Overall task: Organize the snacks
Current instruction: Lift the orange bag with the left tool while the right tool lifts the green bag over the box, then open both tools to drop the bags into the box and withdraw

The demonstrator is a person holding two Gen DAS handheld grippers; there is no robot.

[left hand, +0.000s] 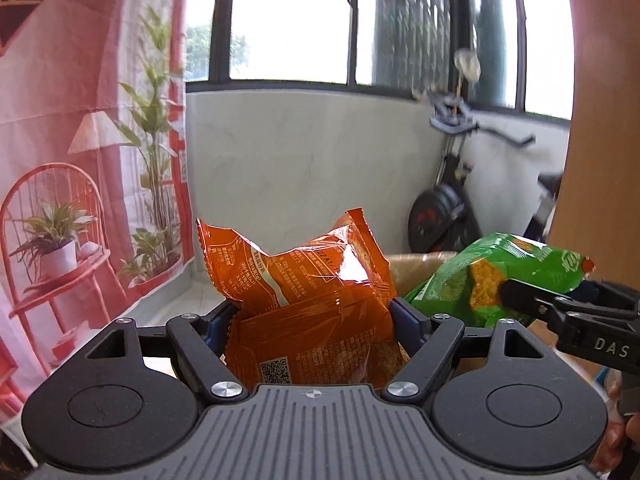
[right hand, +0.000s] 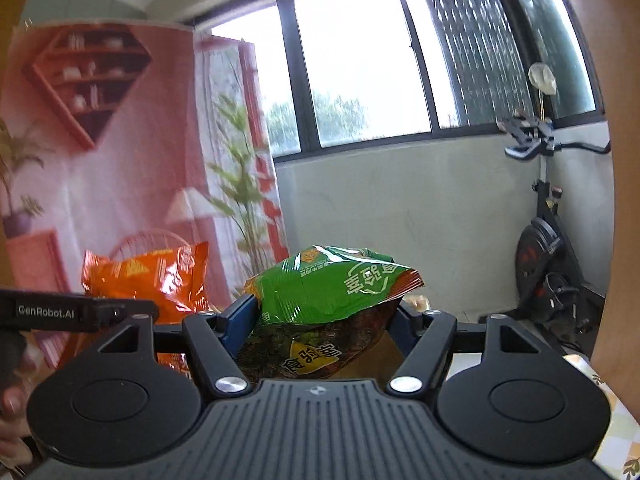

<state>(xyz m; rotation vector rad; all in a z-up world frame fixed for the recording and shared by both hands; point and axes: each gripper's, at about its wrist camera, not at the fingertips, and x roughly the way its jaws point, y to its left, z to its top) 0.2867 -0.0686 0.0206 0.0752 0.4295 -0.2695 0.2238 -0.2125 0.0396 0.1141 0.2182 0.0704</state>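
- The left gripper (left hand: 312,316) is pinching an orange snack bag (left hand: 308,300). The bag sits squeezed between its two blue pads and sticks up out of them, crinkled at the top.
- A square code patch shows on the bottom part of that orange bag, close to the camera.
- The right gripper (right hand: 320,320) is pinching a green snack bag (right hand: 328,292). The bag is squeezed between its two sides and leans over toward the right.
- The green bag has a yellow patch with writing on its lower dark part.
- In the left wrist view, the green bag shows on the right, held up in the air just beside the orange bag. The two bags do not touch.
- In the right wrist view, the orange bag shows on the left, also held up in the air.
- Just behind the bags is the rim of a brown paper bag (left hand: 416,264).
- Farther back on the left hangs a pink cloth (right hand: 100,160) with pictures of a lamp, plants and a shelf.
- On the right stands a black exercise bike (right hand: 548,256) by the pale wall.
- Farthest away is a big window (right hand: 360,72) with dark frames.
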